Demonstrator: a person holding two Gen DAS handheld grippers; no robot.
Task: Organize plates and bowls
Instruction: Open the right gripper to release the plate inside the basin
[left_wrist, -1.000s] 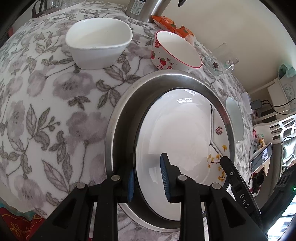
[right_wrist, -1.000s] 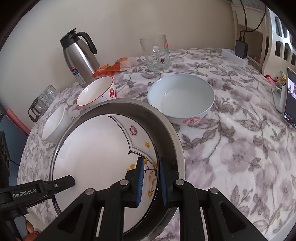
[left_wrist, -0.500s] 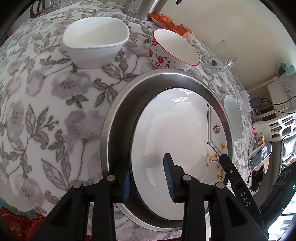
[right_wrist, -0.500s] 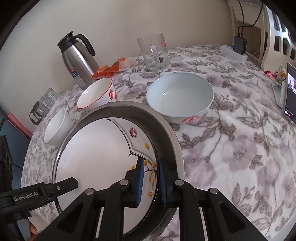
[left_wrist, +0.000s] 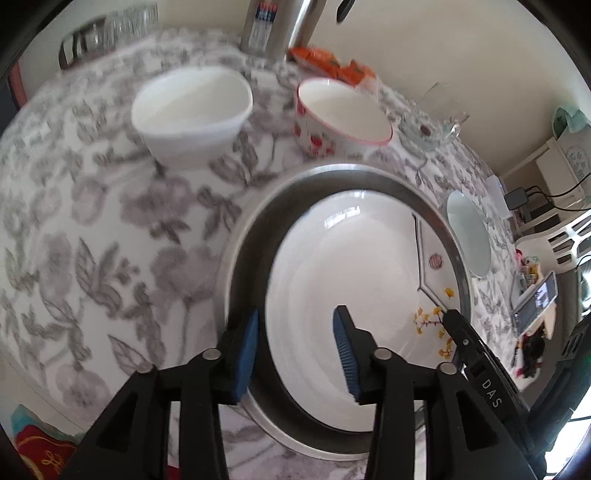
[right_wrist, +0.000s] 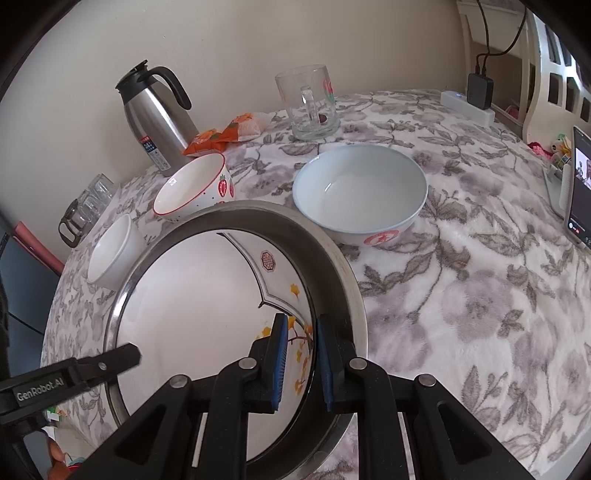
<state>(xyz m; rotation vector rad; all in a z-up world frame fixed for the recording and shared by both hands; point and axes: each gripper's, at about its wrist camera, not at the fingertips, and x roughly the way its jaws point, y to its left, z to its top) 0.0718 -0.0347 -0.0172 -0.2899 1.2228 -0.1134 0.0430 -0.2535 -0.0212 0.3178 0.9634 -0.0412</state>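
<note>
Two plates stacked, white plate (right_wrist: 192, 317) inside steel plate (right_wrist: 332, 258): right hand-held gripper (right_wrist: 300, 360) clamps the white plate's rim; left hand-held gripper (left_wrist: 295, 354) just been opening, rim between its parted jaws

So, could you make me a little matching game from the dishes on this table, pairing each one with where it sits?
Things:
1. strawberry bowl
2. pale blue bowl
3. plain white bowl
4. flowered plate

Places:
A. inside the steel tray
B. nearest the glass mug
C. beside the small glasses
D. just in front of the steel flask

Pairs: 1-D, 2-B, 3-C, 4-A
</note>
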